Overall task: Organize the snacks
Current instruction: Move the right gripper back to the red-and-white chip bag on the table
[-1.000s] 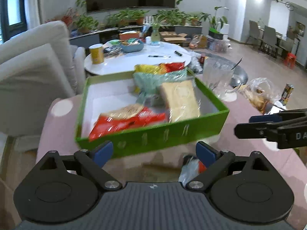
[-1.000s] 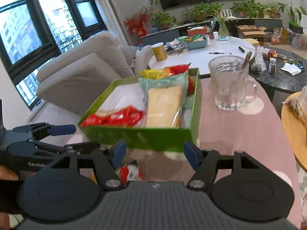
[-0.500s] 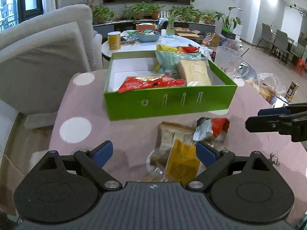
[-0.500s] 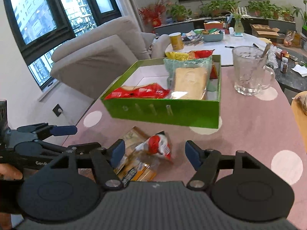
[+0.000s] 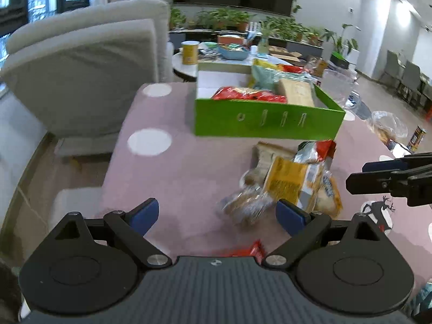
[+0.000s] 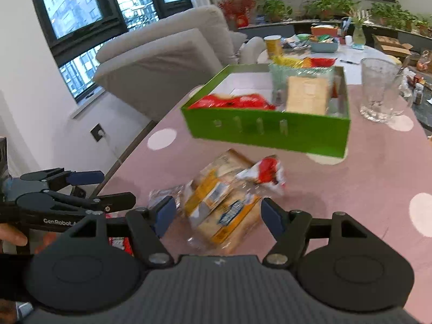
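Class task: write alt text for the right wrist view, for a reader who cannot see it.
The right gripper, jaws open, hangs over a pile of loose snack packets on a pink dotted tablecloth. Behind stands a green box holding more snacks, a glass mug beside it.

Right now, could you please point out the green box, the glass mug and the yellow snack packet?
green box (image 6: 270,132): right wrist view, front wall.
glass mug (image 6: 379,86): right wrist view, body.
yellow snack packet (image 5: 283,179): left wrist view, face.
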Motion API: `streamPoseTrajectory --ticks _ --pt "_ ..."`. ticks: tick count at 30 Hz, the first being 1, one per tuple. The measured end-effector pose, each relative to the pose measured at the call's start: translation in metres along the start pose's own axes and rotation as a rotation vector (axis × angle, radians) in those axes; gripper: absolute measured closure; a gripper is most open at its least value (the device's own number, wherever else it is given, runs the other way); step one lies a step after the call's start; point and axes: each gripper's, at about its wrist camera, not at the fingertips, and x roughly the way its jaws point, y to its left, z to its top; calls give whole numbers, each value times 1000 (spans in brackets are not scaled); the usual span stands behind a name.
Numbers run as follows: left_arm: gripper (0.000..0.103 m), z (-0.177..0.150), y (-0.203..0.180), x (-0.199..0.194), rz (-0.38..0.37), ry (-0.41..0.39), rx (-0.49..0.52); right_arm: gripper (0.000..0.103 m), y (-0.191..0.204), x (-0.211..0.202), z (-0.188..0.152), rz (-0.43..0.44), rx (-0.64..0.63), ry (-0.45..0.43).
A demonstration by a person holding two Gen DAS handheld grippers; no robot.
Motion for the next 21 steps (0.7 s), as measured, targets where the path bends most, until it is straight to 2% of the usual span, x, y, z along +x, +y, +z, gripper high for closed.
streamPoseTrajectory --ticks 6,13,15,21 --pt "10 -20 18 -15 46 5 -36 41 24 8 -7 37 -38 37" --pt "10 -43 33 -33 5 -13 -91 41 48 25 -11 85 -72 93" --pt "13 -47 34 -36 -25 -10 -97 41 52 30 -11 100 -72 108" --pt "29 -56 31 -34 -93 28 -66 41 63 43 -15 154 -53 172"
